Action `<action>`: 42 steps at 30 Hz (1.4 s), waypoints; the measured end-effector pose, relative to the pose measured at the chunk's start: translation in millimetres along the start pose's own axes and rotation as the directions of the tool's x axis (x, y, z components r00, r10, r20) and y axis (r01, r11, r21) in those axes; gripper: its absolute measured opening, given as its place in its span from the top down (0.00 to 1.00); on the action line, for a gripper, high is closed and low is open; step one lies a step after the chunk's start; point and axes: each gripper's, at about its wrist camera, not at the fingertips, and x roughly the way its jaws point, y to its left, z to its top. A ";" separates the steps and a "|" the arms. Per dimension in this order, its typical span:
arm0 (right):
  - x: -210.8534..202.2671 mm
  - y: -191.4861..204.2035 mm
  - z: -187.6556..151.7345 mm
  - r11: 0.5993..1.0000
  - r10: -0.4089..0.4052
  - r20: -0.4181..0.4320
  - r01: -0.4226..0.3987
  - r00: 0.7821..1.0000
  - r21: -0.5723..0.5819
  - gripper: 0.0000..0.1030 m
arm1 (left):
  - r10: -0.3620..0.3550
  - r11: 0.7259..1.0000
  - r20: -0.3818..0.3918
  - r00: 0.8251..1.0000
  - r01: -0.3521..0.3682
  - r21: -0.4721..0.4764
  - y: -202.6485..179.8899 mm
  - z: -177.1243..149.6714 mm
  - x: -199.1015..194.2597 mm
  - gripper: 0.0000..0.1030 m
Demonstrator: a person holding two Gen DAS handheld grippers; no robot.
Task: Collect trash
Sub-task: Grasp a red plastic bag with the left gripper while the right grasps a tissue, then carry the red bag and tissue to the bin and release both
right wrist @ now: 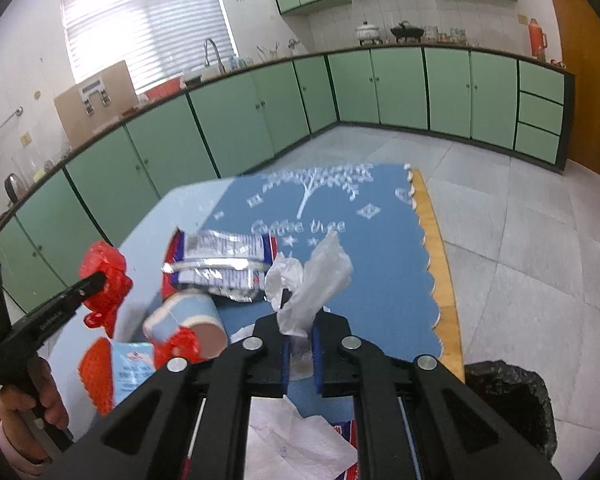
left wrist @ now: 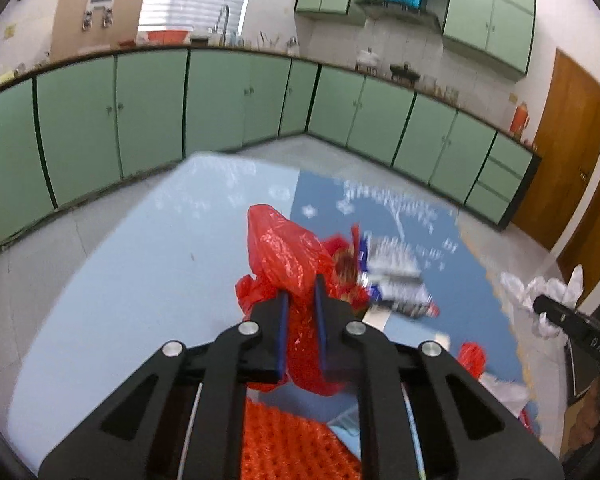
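Note:
In the left wrist view my left gripper (left wrist: 302, 294) is shut on a crumpled red plastic bag (left wrist: 284, 248), held above the light blue table (left wrist: 120, 280). The right wrist view shows that same gripper (right wrist: 96, 280) at the left with the red bag (right wrist: 106, 276). My right gripper (right wrist: 300, 324) is shut on a wad of whitish clear plastic (right wrist: 316, 276), lifted over the blue mat (right wrist: 360, 280). Between them a silver, blue and red snack wrapper (right wrist: 220, 264) lies on the table. The right gripper (left wrist: 556, 312) also shows at the left view's right edge with the white plastic (left wrist: 540, 288).
A tipped paper cup (right wrist: 188, 316), a red scrap (right wrist: 180, 344), orange mesh (right wrist: 98, 372), a light blue packet (right wrist: 132, 368) and white paper (right wrist: 296, 440) lie near the table's front. A bin with a black liner (right wrist: 516, 400) stands at the lower right. Green cabinets (right wrist: 228, 128) line the walls.

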 end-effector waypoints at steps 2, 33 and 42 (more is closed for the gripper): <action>-9.7 -0.6 4.9 1.000 0.011 0.022 -0.012 1.000 0.010 0.92 | -0.009 1.000 0.040 0.999 0.009 0.004 -4.4 10.1 -11.9 0.90; -158.0 -134.2 -46.0 0.925 -0.313 0.080 0.285 0.946 0.250 0.92 | -0.556 0.784 -0.133 0.821 0.571 0.244 -251.4 -53.9 -40.4 0.90; -169.8 -186.5 -92.6 0.860 -0.402 -0.013 0.383 0.916 0.337 0.92 | -0.578 0.712 -0.249 0.777 0.629 0.312 -307.7 -99.5 -23.2 0.90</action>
